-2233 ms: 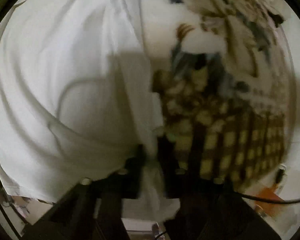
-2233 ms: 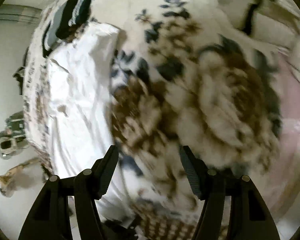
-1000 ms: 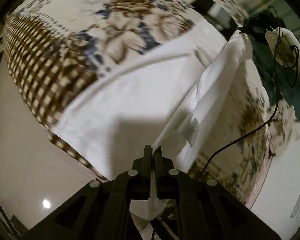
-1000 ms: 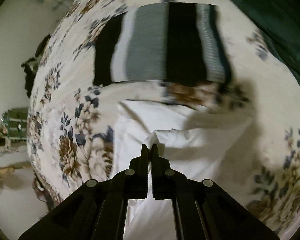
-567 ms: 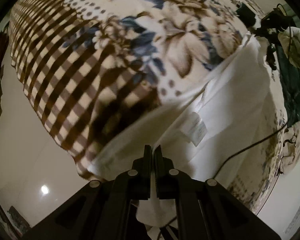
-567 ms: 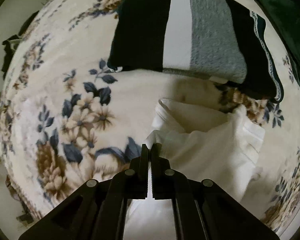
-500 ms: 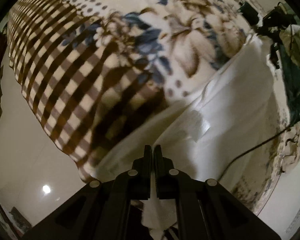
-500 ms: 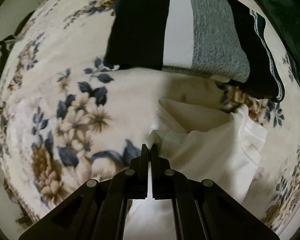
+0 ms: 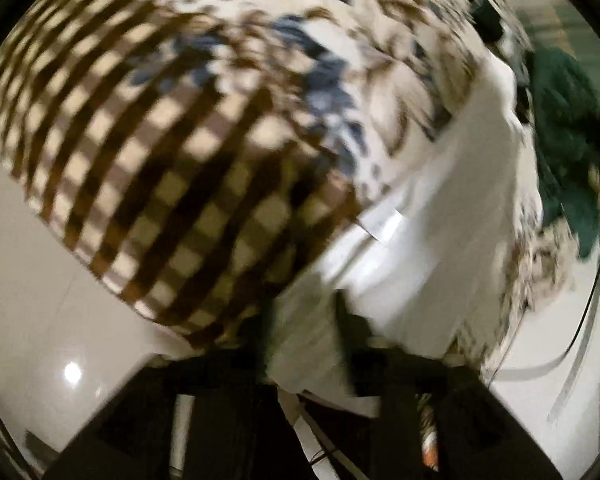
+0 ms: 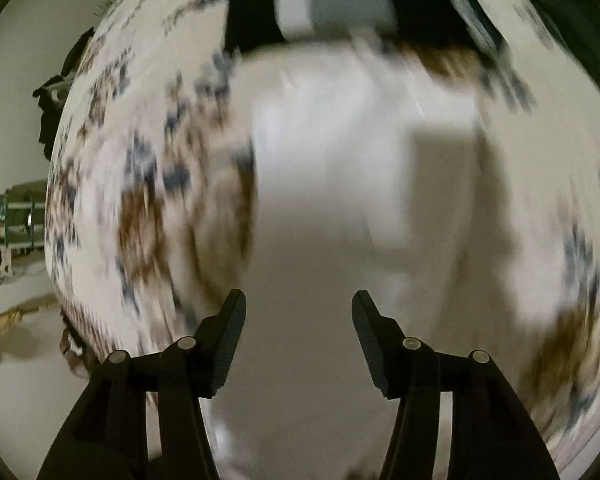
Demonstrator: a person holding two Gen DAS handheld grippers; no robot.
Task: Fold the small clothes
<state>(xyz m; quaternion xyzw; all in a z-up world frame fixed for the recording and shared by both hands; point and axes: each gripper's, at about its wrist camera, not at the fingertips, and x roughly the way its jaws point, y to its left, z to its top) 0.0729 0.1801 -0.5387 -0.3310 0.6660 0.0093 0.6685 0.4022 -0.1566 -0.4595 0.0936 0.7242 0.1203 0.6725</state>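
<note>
Floral blanket (image 10: 132,208) under white garment (image 10: 340,184)

The left gripper (image 9: 304,320), its jaws just opening, stands parted around white cloth (image 9: 452,216) running toward two o'clock over the checked, flowered blanket (image 9: 172,152).

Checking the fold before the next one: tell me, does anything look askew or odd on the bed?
Mostly tidy. The white garment lies flat, but in the left wrist view its end hangs over the blanket edge. Blur hides finer creases.
</note>
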